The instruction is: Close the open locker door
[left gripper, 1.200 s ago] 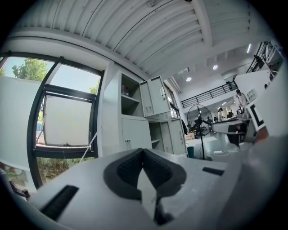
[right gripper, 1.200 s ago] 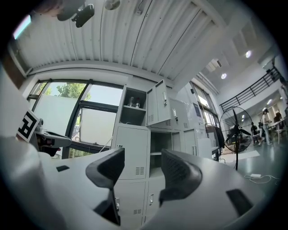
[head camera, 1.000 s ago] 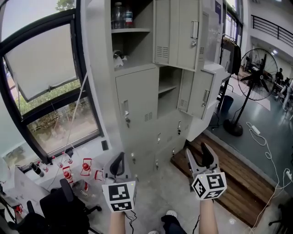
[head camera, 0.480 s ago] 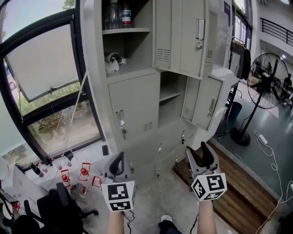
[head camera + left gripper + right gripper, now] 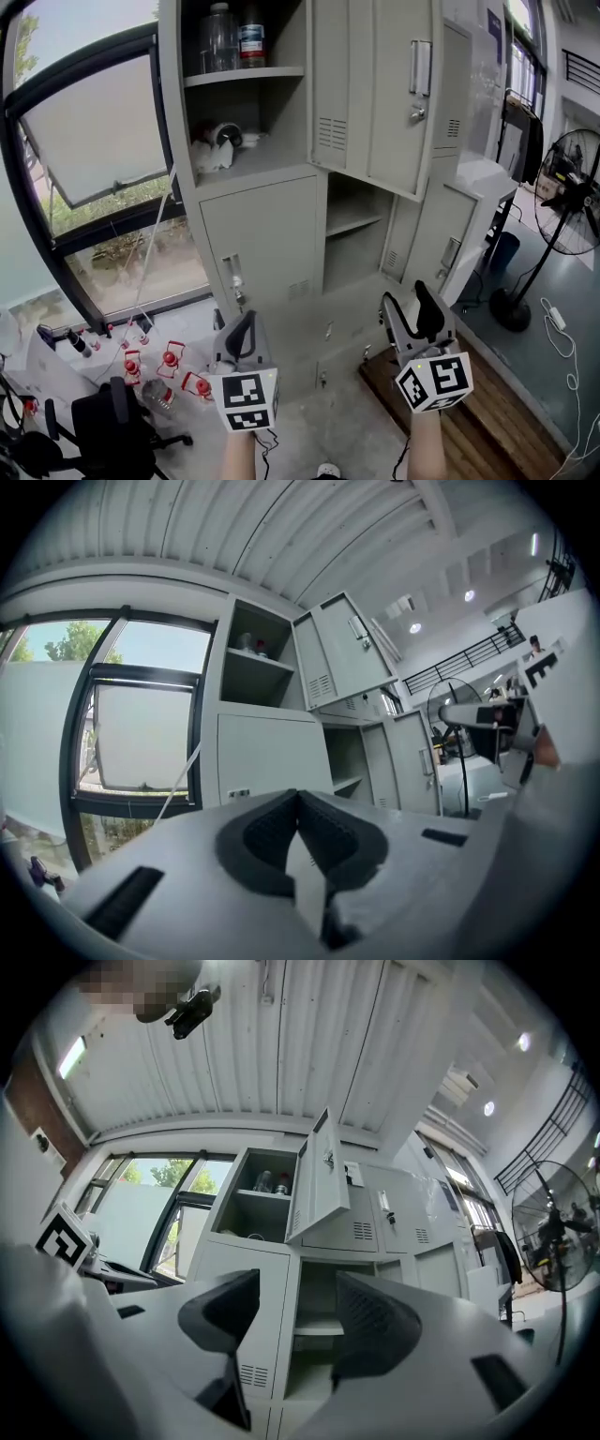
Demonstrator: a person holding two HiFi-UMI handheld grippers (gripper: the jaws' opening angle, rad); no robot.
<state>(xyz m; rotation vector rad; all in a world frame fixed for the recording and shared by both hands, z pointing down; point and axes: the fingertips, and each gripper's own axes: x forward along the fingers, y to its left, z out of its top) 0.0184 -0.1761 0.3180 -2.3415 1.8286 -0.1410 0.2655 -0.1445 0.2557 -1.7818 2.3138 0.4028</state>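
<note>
The grey locker cabinet (image 5: 262, 234) stands straight ahead. Its upper left compartment (image 5: 244, 103) is open, with bottles on a shelf, and its door (image 5: 370, 94) swings out to the right. Below, a middle compartment (image 5: 352, 225) is open too, with its door (image 5: 441, 239) hanging out to the right. My left gripper (image 5: 241, 333) is shut and empty, held low before the closed left door. My right gripper (image 5: 412, 314) is open and empty, below the middle compartment. The right gripper view frames the upper door (image 5: 319, 1180) between the apart jaws (image 5: 295, 1312). In the left gripper view the pads (image 5: 281, 832) meet.
A tilted window (image 5: 84, 141) fills the left wall. A black office chair (image 5: 103, 422) and several small red items (image 5: 173, 361) lie on the floor at lower left. A wooden platform (image 5: 487, 412), a standing fan (image 5: 572, 202) and a white unit (image 5: 487, 183) are at right.
The view has drawn nearer to the lockers and tilted up, so the cabinet looms larger. Both grippers keep their places and states in the head view.
</note>
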